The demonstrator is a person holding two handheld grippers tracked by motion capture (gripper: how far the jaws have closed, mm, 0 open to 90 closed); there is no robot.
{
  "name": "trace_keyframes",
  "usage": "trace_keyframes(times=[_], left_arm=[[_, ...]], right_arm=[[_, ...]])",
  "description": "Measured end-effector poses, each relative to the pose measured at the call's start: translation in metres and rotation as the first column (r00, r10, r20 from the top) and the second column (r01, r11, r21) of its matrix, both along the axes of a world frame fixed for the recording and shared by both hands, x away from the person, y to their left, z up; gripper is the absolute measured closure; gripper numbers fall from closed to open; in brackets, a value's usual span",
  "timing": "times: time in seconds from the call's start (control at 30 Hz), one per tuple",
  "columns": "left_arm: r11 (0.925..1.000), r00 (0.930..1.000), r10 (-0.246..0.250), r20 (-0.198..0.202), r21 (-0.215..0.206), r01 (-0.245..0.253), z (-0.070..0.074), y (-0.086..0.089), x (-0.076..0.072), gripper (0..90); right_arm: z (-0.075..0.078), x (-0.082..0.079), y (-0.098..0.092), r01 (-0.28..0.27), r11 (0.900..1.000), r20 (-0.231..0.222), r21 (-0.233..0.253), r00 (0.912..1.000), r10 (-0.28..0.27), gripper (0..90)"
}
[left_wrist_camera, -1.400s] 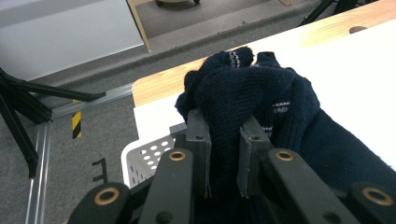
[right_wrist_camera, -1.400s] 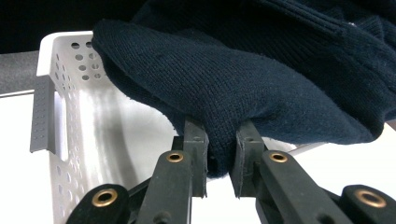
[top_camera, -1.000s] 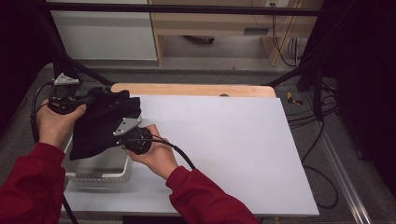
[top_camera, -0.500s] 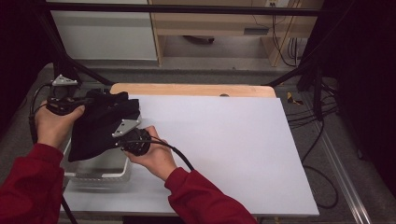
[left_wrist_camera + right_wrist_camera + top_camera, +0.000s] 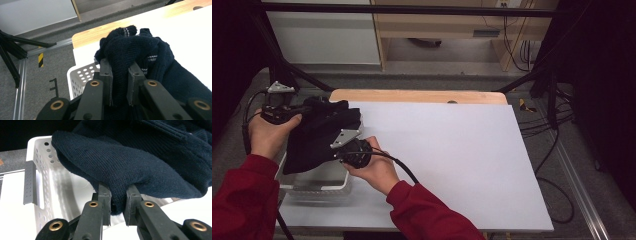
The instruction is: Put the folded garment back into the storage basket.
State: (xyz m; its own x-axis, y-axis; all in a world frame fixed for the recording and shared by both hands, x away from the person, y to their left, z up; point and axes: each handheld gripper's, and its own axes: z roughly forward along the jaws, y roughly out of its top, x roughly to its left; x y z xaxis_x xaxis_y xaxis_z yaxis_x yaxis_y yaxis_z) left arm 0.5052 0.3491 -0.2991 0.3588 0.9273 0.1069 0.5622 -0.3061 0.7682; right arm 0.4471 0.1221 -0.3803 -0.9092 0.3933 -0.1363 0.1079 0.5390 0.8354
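A dark navy knitted garment [image 5: 319, 135] hangs bunched over a white perforated basket [image 5: 319, 187] at the table's left edge. My left gripper [image 5: 299, 111] is shut on the garment's upper folds [image 5: 125, 55], its jaws pinching the knit [image 5: 119, 85]. My right gripper [image 5: 343, 145] is shut on a lower fold of the garment [image 5: 130, 165], with cloth pressed between its fingers [image 5: 117, 205] just above the basket's rim [image 5: 37, 147]. Both hands hold the garment lifted, with its lower part drooping into the basket.
The white table top [image 5: 452, 155] stretches to the right of the basket. A wooden strip [image 5: 422, 96] runs along its far edge. Cables [image 5: 552, 125] and black frame legs [image 5: 272, 55] stand around the table on the grey floor.
Both grippers and the garment have shifted slightly, the bundle staying lifted over the basket. Both grips hold as before.
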Motion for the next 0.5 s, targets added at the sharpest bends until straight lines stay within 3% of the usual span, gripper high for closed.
trace_keyframes(times=[0.5], left_arm=[[0.9999, 0.9999, 0.007, -0.008, -0.011, -0.007, -0.0065, 0.0064, -0.0023, 77.9]], right_arm=[[-0.0054, -0.0009, 0.0050, -0.005, 1.000, -0.012, 0.003, 0.9999, 0.005, 78.6]])
